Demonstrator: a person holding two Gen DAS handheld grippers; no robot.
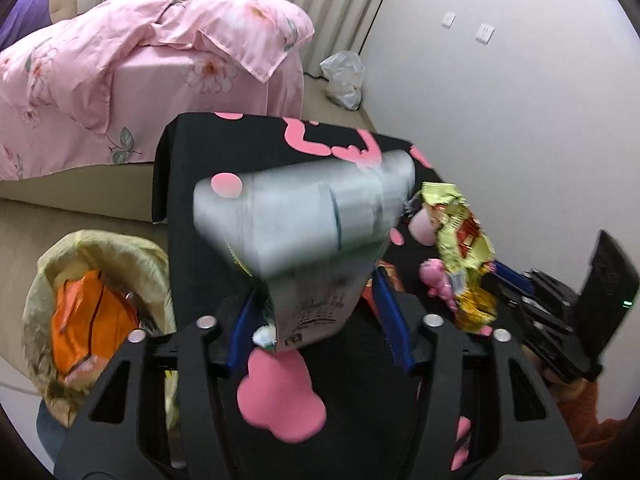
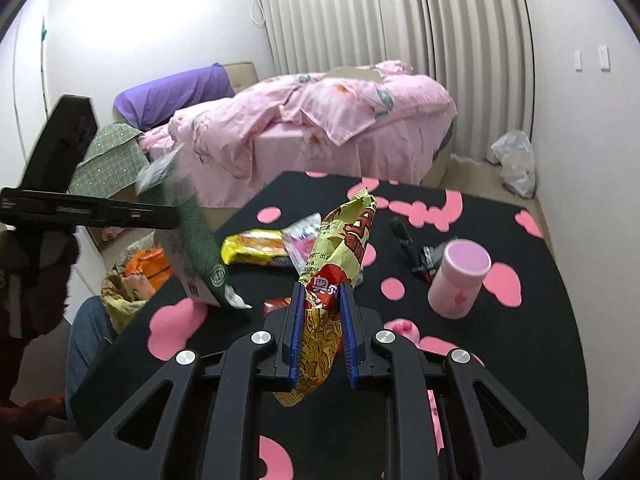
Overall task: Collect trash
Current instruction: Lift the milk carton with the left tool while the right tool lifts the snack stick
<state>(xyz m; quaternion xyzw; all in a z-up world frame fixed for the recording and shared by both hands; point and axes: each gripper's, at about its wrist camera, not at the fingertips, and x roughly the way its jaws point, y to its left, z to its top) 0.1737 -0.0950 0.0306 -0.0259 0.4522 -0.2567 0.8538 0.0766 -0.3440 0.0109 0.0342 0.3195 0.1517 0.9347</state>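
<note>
Right wrist view shows my right gripper [image 2: 322, 322] closest, its blue-padded fingers [image 2: 295, 332] pressed shut on a yellow and red crinkled plastic noodle packet [image 2: 340, 264], pinched low on its body so the upper part stands above the pads, clear of the black worktop with pink blotches [image 2: 540, 360]. It looks light and limp; I judge it will flop and could slide on the slick film, so a hold across the flattened middle seems safest.

Left wrist view has my left gripper [image 1: 320, 316] holding a white and green paper drink carton [image 1: 296, 232]. The carton blurs and fills the gap between the blue pads, and I read the fingers as clamped on its lower end. It is stiffer than the packet yet probably empty and easy to crush, so squeezing the flat faces near a corner should hold it without collapse.

Further out on the worktop lie another yellow snack wrapper [image 2: 252, 246], a clear crumpled film wrapper [image 2: 302, 240], a small red wrapper scrap [image 2: 278, 303], a pink lidded cup [image 2: 460, 280] and a dark tool-like object [image 2: 416, 252] I cannot identify.

Down beside the worktop's left edge stands the bin lined with a pale yellow bag [image 1: 52, 280], an orange packet [image 1: 88, 320] already in it. Beyond are the bed with pink floral bedding [image 2: 320, 120] and a white plastic bag [image 2: 516, 160] on the floor.
</note>
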